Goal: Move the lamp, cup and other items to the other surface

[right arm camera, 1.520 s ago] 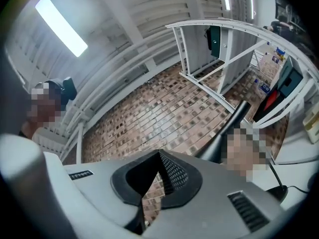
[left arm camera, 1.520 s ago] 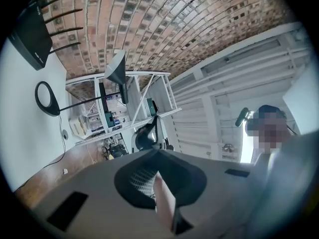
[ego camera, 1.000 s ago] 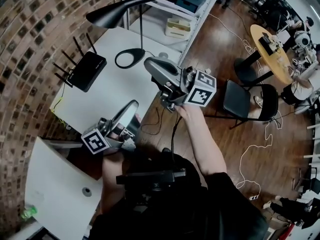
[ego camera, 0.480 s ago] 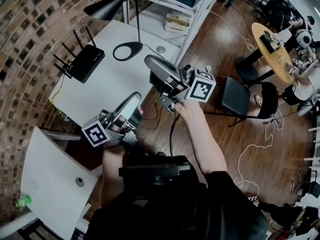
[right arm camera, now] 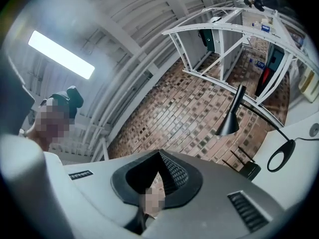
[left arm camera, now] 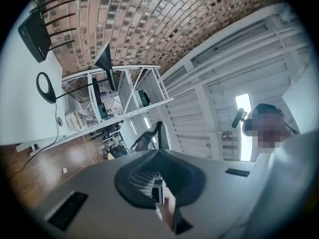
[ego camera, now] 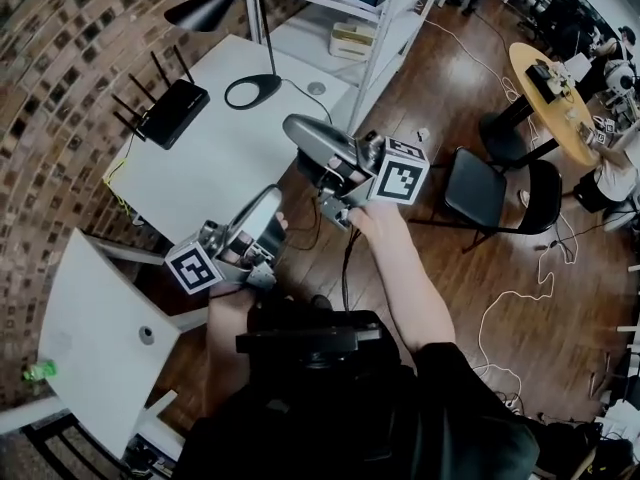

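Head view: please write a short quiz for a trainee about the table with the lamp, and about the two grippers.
1. True or false: the lamp and the router stand on the same table.
2. The router's antennas point toward: A the brick wall; B the chair; C the person.
3. Which gripper is nearer the lamp?
Key: 1 true; 2 A; 3 the right gripper.
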Tool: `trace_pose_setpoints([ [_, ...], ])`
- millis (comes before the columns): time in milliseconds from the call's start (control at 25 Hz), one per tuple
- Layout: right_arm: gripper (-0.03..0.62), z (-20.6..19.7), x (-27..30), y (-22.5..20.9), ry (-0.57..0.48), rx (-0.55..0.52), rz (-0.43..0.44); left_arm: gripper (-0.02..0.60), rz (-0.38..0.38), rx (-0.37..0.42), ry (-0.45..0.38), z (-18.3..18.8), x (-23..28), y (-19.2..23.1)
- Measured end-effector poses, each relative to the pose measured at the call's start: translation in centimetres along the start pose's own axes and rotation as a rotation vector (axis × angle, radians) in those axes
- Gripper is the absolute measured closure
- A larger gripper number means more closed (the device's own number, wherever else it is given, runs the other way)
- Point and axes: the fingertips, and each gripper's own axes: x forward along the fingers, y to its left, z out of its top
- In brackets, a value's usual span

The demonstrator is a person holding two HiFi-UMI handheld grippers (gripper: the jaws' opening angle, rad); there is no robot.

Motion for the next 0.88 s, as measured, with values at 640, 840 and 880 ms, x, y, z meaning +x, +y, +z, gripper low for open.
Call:
trace_pose_setpoints([
  [640,0.585,-1.5,-6.3,5.9,-0.013,0.025,0.103,0.578,0.133,0.094,-0.014,-7.9,-0.5,-4.8],
  [840,0.585,-1.8,-5.7,7.2,-0.02,0.062,0.14,0.578,0.12,0.116,-0.031,-7.5,-1.2,-6.3],
  [880,0.585,-1.9,-5.5,7.4,-0.026,0.077,0.149,0.578,0.115,0.117,-0.037,-7.4,-1.4,-6.4],
])
